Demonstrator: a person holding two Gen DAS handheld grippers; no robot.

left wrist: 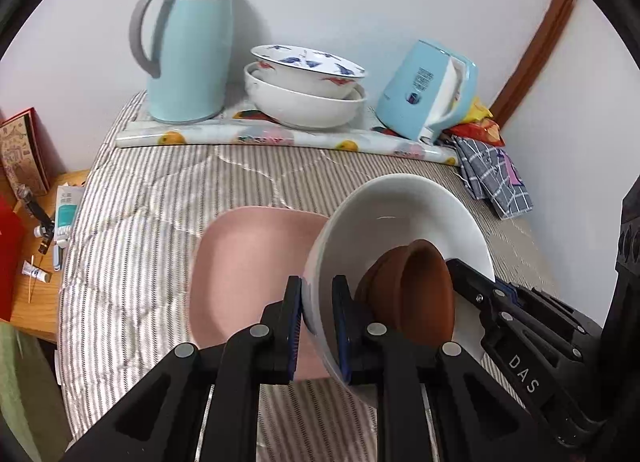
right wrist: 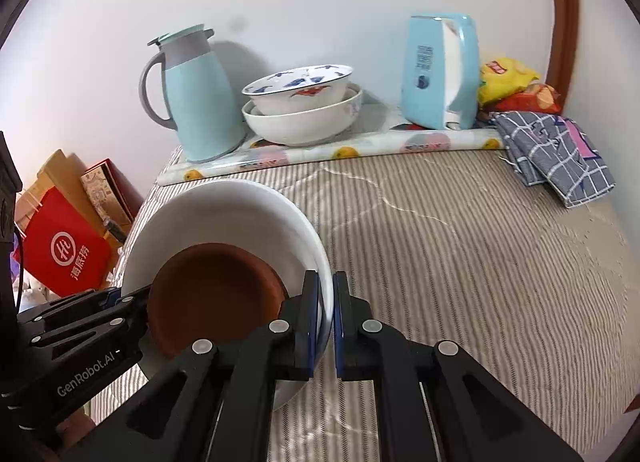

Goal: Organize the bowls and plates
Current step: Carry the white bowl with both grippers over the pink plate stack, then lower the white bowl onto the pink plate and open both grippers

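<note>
In the left wrist view, the left gripper (left wrist: 316, 302) is clamped on the near left rim of a big white bowl (left wrist: 400, 214) in the lower middle. A brown dish (left wrist: 416, 294) lies tipped inside that bowl. The right gripper (left wrist: 476, 286) comes in from the lower right and pinches the bowl's other rim. A pink plate (left wrist: 240, 270) lies flat on the striped bench cover (left wrist: 160, 190) just left of the bowl, partly under it. At the top middle, a flowered bowl (left wrist: 308, 66) sits inside a plain white one (left wrist: 304, 106). A blue jug (left wrist: 188, 46) stands to their left and a blue kettle (left wrist: 428, 90) leans on their right. The cover between is bare.

In the right wrist view, the right gripper (right wrist: 326, 302) is clamped on the white bowl's (right wrist: 224, 206) right rim in the lower middle. The brown dish (right wrist: 212, 298) rests inside. The left gripper (right wrist: 132, 298) grips the left rim. The stacked bowls (right wrist: 300, 110) stay at the back. A folded checked cloth (right wrist: 556, 154) lies at the right edge. The wide striped cover (right wrist: 460, 246) on the right is open.
</note>
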